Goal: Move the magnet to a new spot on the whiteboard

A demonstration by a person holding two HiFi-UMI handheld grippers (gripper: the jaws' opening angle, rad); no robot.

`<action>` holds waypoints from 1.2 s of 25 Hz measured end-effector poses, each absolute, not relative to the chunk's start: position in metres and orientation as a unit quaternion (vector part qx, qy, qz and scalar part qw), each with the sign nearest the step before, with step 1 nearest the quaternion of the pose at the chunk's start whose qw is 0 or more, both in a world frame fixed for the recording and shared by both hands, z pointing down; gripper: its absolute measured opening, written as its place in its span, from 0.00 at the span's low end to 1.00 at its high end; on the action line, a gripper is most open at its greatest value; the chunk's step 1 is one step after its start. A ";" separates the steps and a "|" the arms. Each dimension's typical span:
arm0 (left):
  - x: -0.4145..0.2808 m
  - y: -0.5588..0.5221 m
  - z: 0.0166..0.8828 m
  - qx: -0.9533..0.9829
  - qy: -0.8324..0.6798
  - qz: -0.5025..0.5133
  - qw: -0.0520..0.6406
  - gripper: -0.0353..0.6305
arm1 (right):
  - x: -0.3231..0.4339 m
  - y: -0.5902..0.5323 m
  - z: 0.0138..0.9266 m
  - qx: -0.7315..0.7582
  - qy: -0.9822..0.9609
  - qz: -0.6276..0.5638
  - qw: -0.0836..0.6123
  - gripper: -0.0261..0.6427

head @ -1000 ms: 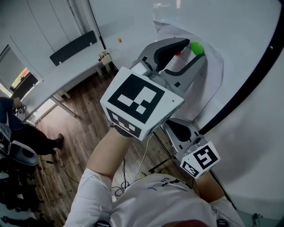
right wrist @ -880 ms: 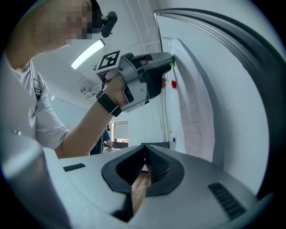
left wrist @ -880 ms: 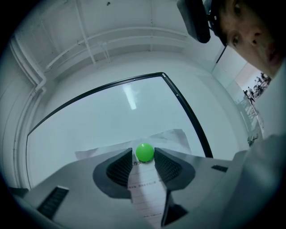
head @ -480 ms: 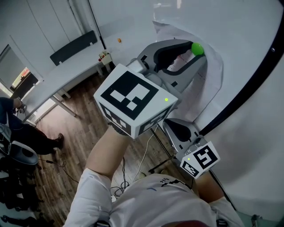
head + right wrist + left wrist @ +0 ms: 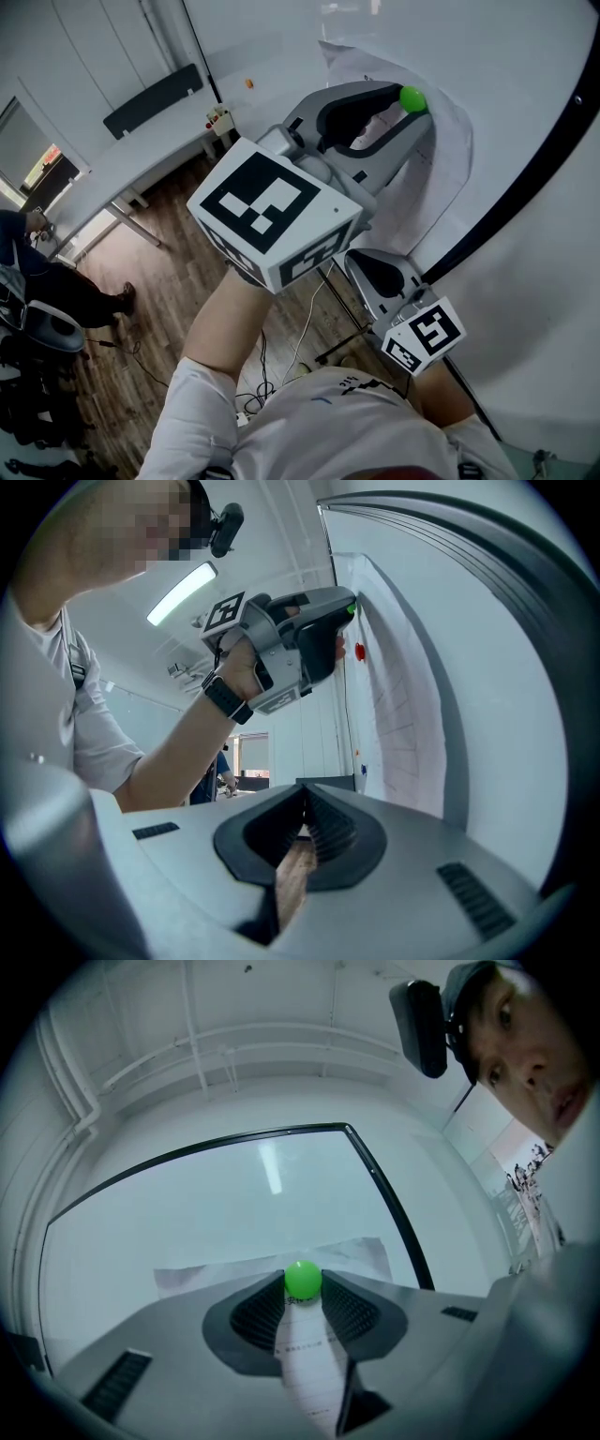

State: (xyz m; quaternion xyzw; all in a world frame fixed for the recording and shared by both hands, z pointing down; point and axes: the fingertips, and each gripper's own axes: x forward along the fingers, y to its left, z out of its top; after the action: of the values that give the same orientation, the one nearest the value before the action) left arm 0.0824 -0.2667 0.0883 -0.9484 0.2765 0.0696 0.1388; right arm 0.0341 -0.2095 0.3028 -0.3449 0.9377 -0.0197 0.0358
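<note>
A green round magnet sits on a paper sheet pinned to the whiteboard. My left gripper is held up against the board, its jaws having just been closing with the magnet between their tips. In the left gripper view both pads touch the magnet. My right gripper hangs lower beside the board, shut with nothing in it. The right gripper view shows the left gripper at the sheet, and a red magnet just below it.
The board's black frame runs diagonally at the right. A white desk stands against the far wall, a person sits at the left, and cables lie on the wooden floor. A small orange dot marks the wall.
The left gripper rolled a little, so its marker cube shows a different face. Its jaws narrowed onto the green magnet. The right gripper kept still.
</note>
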 end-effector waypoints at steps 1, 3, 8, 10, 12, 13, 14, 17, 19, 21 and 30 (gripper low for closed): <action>0.080 -0.264 0.087 -0.949 0.276 0.073 0.136 0.25 | 0.034 -0.208 0.303 -0.345 0.938 -0.020 0.035 0.06; 0.076 -0.260 0.085 -0.949 0.276 0.076 0.131 0.25 | 0.034 -0.205 0.302 -0.346 0.937 -0.020 0.033 0.06; 0.054 -0.254 0.094 -0.947 0.286 0.077 0.124 0.25 | 0.027 -0.206 0.301 -0.344 0.938 -0.016 0.030 0.06; 0.040 -0.252 0.099 -0.944 0.295 0.081 0.120 0.25 | 0.023 -0.207 0.300 -0.343 0.939 -0.013 0.028 0.06; 0.024 -0.248 0.106 -0.941 0.307 0.086 0.114 0.25 | 0.018 -0.205 0.298 -0.343 0.939 -0.010 0.027 0.06; 0.017 -0.245 0.110 -0.940 0.312 0.088 0.109 0.25 | 0.015 -0.203 0.297 -0.343 0.939 -0.009 0.026 0.06; 0.010 -0.243 0.114 -0.939 0.317 0.088 0.104 0.25 | 0.012 -0.202 0.296 -0.343 0.939 -0.009 0.025 0.06; -0.007 -0.238 0.130 -0.936 0.329 0.083 0.093 0.25 | 0.005 -0.199 0.296 -0.343 0.939 -0.010 0.022 0.06; -0.016 -0.235 0.140 -0.935 0.335 0.078 0.087 0.25 | 0.000 -0.199 0.297 -0.343 0.939 -0.011 0.021 0.06; -0.025 -0.233 0.148 -0.933 0.343 0.075 0.084 0.25 | -0.005 -0.199 0.297 -0.343 0.939 -0.011 0.020 0.06; -0.075 -0.227 0.190 -0.921 0.380 0.078 0.039 0.25 | -0.023 -0.199 0.300 -0.347 0.937 -0.014 0.021 0.06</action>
State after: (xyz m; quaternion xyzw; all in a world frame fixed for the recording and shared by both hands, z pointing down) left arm -0.0754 -0.2270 0.1900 -0.9208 0.3802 0.0782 0.0389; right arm -0.0231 -0.1990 0.2996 -0.3471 0.9375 -0.0145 0.0210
